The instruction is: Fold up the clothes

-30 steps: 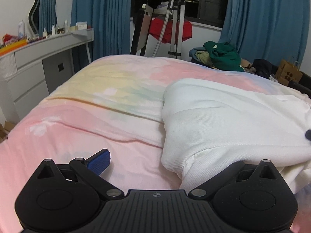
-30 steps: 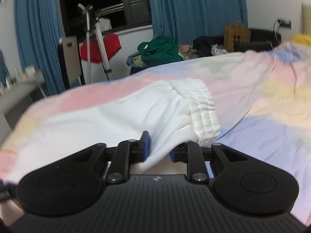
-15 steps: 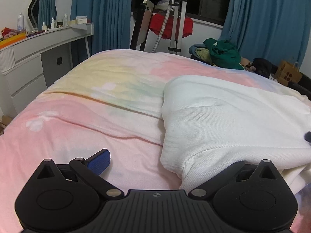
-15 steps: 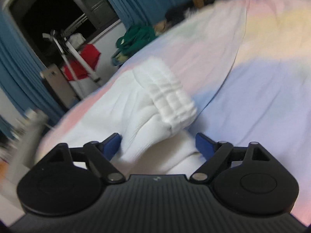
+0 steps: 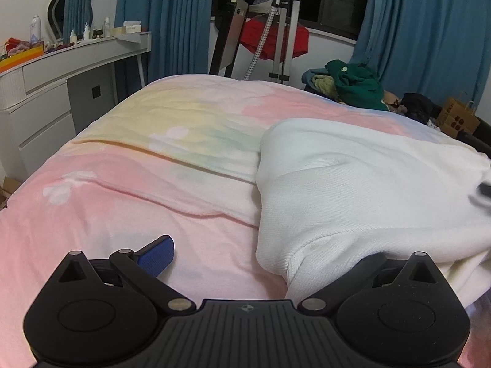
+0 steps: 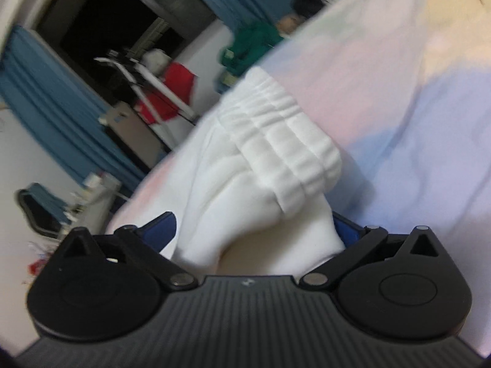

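Observation:
A white sweatshirt (image 5: 353,184) lies on the pastel bedspread (image 5: 138,168). My left gripper (image 5: 270,254) is open; its left blue pad (image 5: 156,253) rests over the bedspread, and the right finger is hidden under the sweatshirt's hem edge. In the right wrist view the ribbed white cuff (image 6: 285,141) and sleeve bunch between the spread jaws of my right gripper (image 6: 254,230), which is open; the cloth lies loose between the blue pads (image 6: 161,230). This view is tilted and blurred.
A white dresser (image 5: 46,92) with bottles and a mirror stands left of the bed. Beyond the bed are a stand with red cloth (image 5: 273,40), blue curtains (image 5: 172,21), a green clothes pile (image 5: 356,86) and a brown paper bag (image 5: 457,119).
My right gripper opened and let go of the sleeve, then tilted and rolled to the left. My left gripper stayed open and rose slightly over the bed.

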Demonstrator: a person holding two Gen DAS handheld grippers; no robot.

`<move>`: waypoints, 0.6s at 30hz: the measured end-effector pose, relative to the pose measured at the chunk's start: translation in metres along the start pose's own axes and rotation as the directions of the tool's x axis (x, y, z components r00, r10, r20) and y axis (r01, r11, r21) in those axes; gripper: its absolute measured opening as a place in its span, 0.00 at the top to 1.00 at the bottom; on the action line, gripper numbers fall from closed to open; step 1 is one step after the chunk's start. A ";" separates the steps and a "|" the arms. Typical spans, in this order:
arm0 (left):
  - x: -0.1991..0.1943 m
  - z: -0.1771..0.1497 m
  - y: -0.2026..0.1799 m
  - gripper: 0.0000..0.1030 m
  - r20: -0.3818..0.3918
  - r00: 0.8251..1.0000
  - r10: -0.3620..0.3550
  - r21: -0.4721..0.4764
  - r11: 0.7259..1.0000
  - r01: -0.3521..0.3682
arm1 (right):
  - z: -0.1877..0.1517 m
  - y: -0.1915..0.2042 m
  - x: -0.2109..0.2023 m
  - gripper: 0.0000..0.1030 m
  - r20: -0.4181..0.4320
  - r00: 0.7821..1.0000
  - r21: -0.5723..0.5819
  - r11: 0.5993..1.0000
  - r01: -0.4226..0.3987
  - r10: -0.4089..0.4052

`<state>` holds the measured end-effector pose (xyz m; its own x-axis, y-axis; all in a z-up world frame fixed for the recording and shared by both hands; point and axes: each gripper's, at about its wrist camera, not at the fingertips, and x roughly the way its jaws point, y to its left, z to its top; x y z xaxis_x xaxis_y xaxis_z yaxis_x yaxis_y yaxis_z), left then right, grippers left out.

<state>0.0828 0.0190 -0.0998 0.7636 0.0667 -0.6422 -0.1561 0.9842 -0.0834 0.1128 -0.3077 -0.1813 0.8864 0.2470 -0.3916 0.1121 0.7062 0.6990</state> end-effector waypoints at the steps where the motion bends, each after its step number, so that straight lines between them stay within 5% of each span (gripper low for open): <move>1: 0.000 0.000 0.001 0.00 -0.002 1.000 0.000 -0.004 1.000 0.000 | 0.002 0.003 -0.003 0.00 0.010 1.000 -0.001 1.000 -0.025 0.025; 4: 0.001 0.001 0.002 0.00 -0.003 1.000 0.000 -0.009 1.000 0.000 | 0.004 0.008 -0.002 0.00 -0.004 1.000 -0.031 0.999 -0.023 0.023; 11: -0.001 0.001 0.000 0.01 -0.003 1.000 0.000 0.018 1.000 0.000 | -0.015 0.007 0.027 0.00 -0.108 0.982 -0.156 0.979 0.135 -0.152; 18: -0.016 0.006 0.005 0.01 -0.055 0.995 -0.089 0.016 0.996 0.090 | -0.007 0.013 0.014 0.32 -0.067 0.981 -0.143 0.974 0.174 -0.185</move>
<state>0.0741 0.0237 -0.0854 0.7386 -0.0300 -0.6735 -0.0771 0.9887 -0.1286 0.1230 -0.2905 -0.1824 0.8184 0.1560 -0.5530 0.1989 0.8260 0.5275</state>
